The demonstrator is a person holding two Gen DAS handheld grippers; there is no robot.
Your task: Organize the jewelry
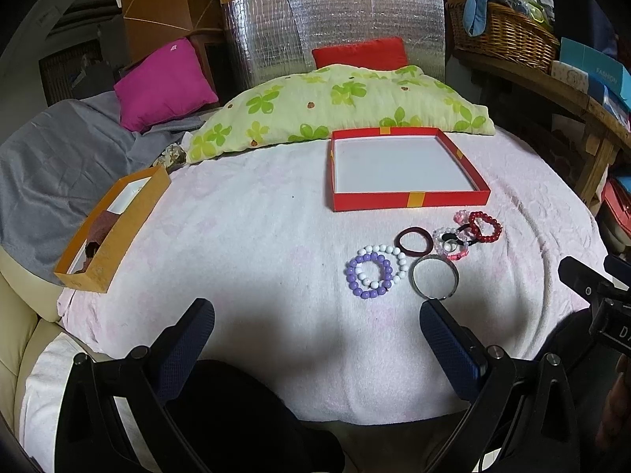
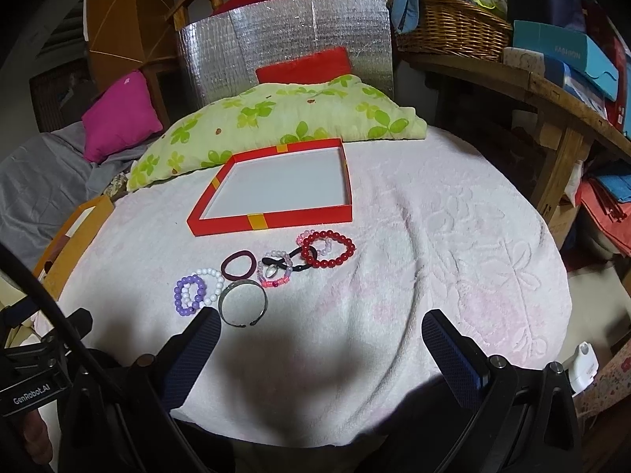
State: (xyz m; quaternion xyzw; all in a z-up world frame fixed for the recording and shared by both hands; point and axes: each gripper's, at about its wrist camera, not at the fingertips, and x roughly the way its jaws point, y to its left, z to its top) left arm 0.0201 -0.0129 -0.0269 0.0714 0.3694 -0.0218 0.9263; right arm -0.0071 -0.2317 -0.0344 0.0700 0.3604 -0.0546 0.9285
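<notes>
A shallow red box (image 1: 410, 200) (image 2: 272, 221) with a white floor lies empty on the pale towel. In front of it sit several pieces: a purple bead bracelet (image 1: 349, 278) (image 2: 180, 302), a white bead bracelet (image 1: 401, 263) (image 2: 211, 272), a dark maroon hair tie (image 1: 414, 253) (image 2: 230, 276), a silver bangle (image 1: 418, 288) (image 2: 241, 322), a pink and clear bead bracelet (image 1: 457, 255) (image 2: 272, 283) and a red bead bracelet (image 1: 489, 232) (image 2: 327, 263). My left gripper (image 1: 317, 317) is open, short of the pile. My right gripper (image 2: 321, 325) is open too, its left finger near the bangle.
An orange box (image 1: 114, 232) (image 2: 59, 248) with dark contents lies at the left edge of the towel. A green flowered pillow (image 1: 339, 98) (image 2: 276, 118) lies behind the red box. A wooden shelf (image 2: 552, 90) with a wicker basket (image 2: 453, 27) stands to the right.
</notes>
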